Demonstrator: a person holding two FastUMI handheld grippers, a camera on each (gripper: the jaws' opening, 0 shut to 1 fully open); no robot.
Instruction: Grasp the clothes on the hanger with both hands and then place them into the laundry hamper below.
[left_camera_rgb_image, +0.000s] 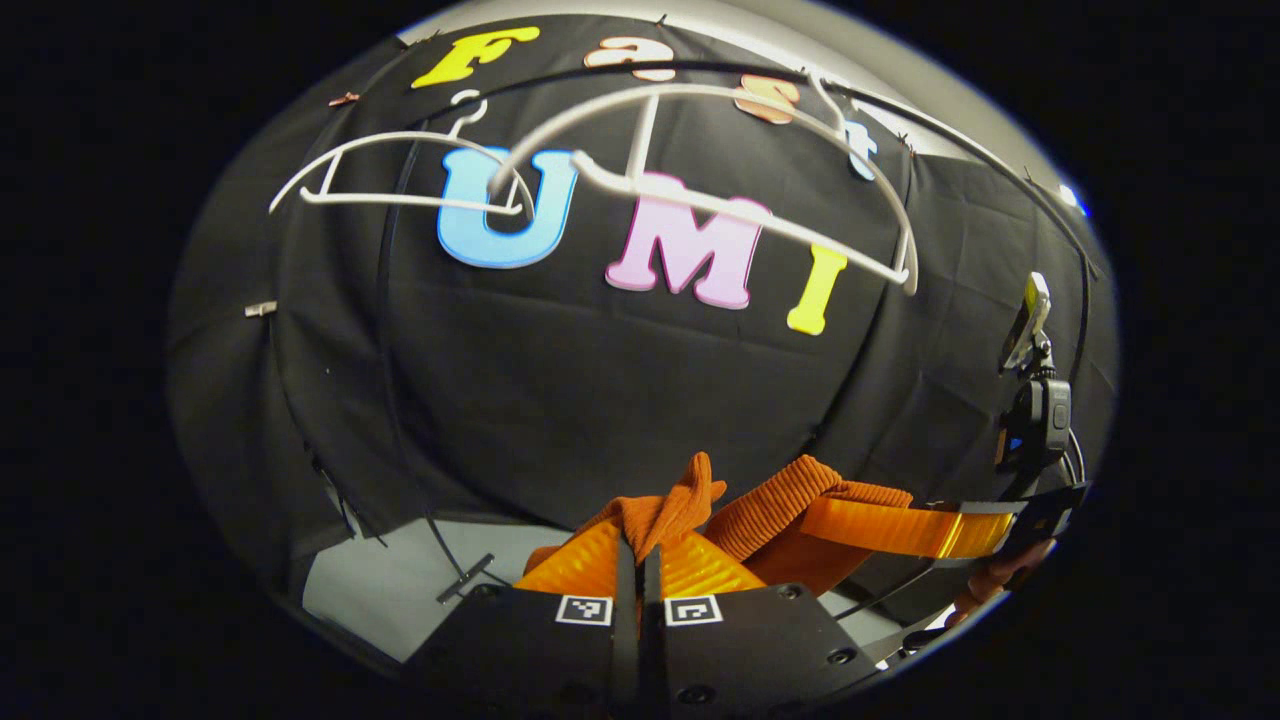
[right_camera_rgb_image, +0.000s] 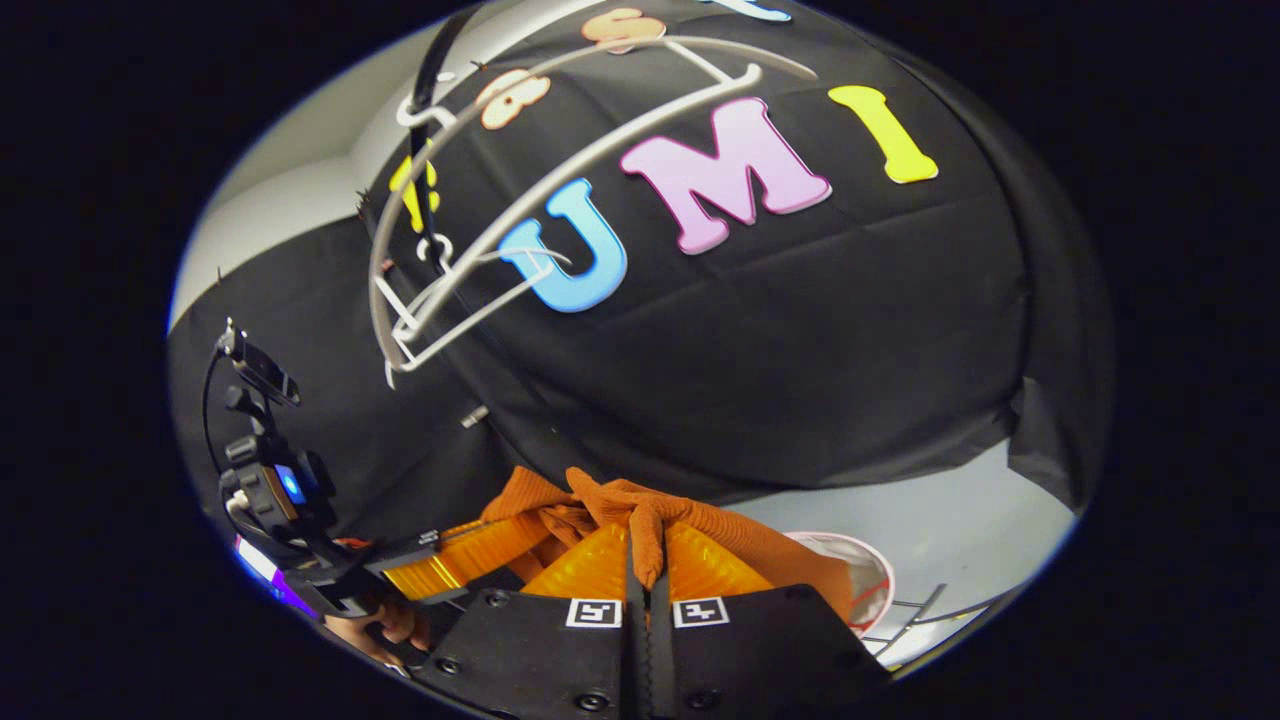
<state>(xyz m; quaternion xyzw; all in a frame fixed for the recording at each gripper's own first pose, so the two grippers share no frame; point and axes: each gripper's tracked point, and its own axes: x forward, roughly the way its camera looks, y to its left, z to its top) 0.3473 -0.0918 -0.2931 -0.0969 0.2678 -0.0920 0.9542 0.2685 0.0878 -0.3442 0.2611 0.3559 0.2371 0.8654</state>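
Note:
An orange ribbed knit garment (left_camera_rgb_image: 790, 510) hangs between the two grippers, off the hangers. My left gripper (left_camera_rgb_image: 640, 550) is shut on a bunched fold of it at the bottom of the left gripper view. My right gripper (right_camera_rgb_image: 640, 555) is shut on another fold of the garment (right_camera_rgb_image: 620, 510) in the right gripper view. Two bare white hangers (left_camera_rgb_image: 700, 190) hang from the black rail above. The other gripper (left_camera_rgb_image: 900, 525) reaches in from the right, clamped on the cloth. The rim of the white laundry hamper (right_camera_rgb_image: 860, 570) peeks out low right, behind the garment.
A black rack with thin metal bars (left_camera_rgb_image: 465, 575) stands over a pale floor (left_camera_rgb_image: 400, 580). A person's hand (right_camera_rgb_image: 385, 625) holds the other gripper at lower left in the right gripper view. More rack bars (right_camera_rgb_image: 920, 610) lie near the hamper.

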